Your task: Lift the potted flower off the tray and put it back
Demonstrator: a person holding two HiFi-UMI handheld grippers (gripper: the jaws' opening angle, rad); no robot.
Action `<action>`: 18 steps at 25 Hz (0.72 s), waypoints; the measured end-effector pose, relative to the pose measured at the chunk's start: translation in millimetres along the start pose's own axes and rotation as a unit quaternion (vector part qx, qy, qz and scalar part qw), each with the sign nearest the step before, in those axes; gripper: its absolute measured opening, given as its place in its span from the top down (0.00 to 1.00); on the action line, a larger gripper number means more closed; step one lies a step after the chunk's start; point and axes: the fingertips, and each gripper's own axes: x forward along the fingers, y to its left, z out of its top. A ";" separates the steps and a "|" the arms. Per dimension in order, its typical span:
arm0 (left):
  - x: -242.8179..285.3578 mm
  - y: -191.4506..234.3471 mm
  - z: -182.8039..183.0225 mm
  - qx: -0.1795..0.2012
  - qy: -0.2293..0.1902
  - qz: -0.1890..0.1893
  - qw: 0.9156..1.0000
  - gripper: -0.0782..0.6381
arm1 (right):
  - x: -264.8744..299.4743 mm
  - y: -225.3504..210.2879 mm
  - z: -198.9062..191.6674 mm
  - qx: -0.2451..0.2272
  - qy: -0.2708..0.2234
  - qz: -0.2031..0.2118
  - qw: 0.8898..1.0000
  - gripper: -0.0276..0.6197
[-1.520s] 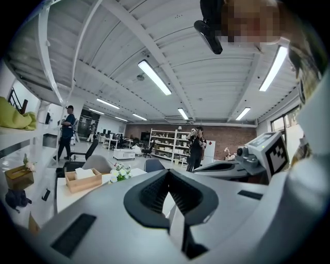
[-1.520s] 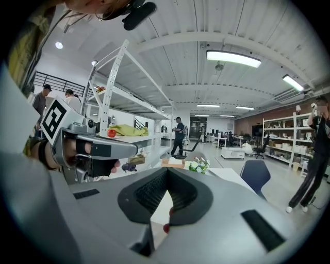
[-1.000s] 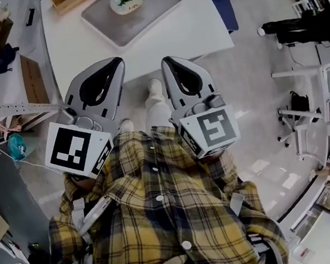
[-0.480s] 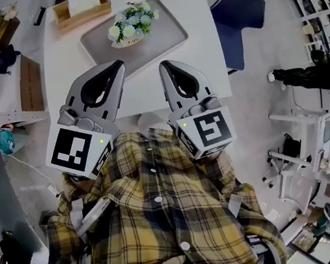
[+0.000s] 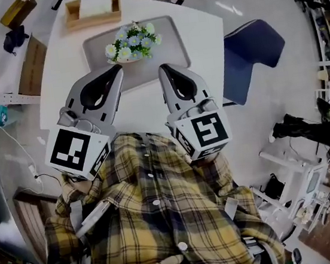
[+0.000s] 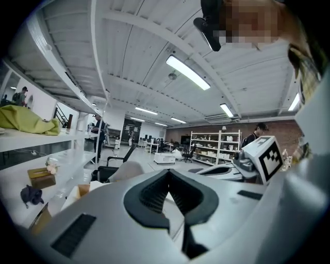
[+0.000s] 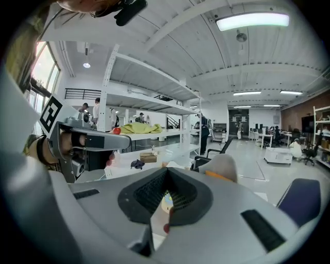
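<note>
Potted flower [image 5: 131, 42]: seated on tray [image 5: 172, 52], found ahead, between left gripper [image 5: 117, 70] and right gripper [image 5: 162, 69], both closed empty, left judged nearer.

The person wears a yellow-and-dark plaid shirt [image 5: 135, 223] with white buttons [image 5: 152, 202]. The grey left gripper [image 5: 114, 70] and right gripper [image 5: 163, 69] carry black-and-white marker cubes [image 5: 76, 151].

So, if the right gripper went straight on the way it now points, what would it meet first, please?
Most likely the potted flower on the tray: its blooms show dead ahead of the right gripper in its own view. Depth is unclear, so it might touch the tray's near rim first.
</note>
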 end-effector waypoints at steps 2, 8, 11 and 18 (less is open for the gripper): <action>3.2 2.6 -5.7 -0.006 0.008 0.016 1.000 0.88 | 4.3 -5.1 -2.7 0.000 0.004 0.015 1.000 0.96; 8.2 11.6 -21.0 -0.013 0.022 0.038 0.999 0.88 | 22.2 -8.8 -9.4 0.002 0.011 0.045 0.999 0.96; 8.4 15.9 -25.0 -0.014 0.024 0.037 0.999 0.88 | 31.5 -6.6 -11.8 -0.002 0.016 0.049 0.999 0.96; 24.9 28.0 -28.6 -0.004 0.029 0.028 0.999 0.88 | 45.3 -11.9 -11.1 -0.013 0.020 0.037 0.999 0.96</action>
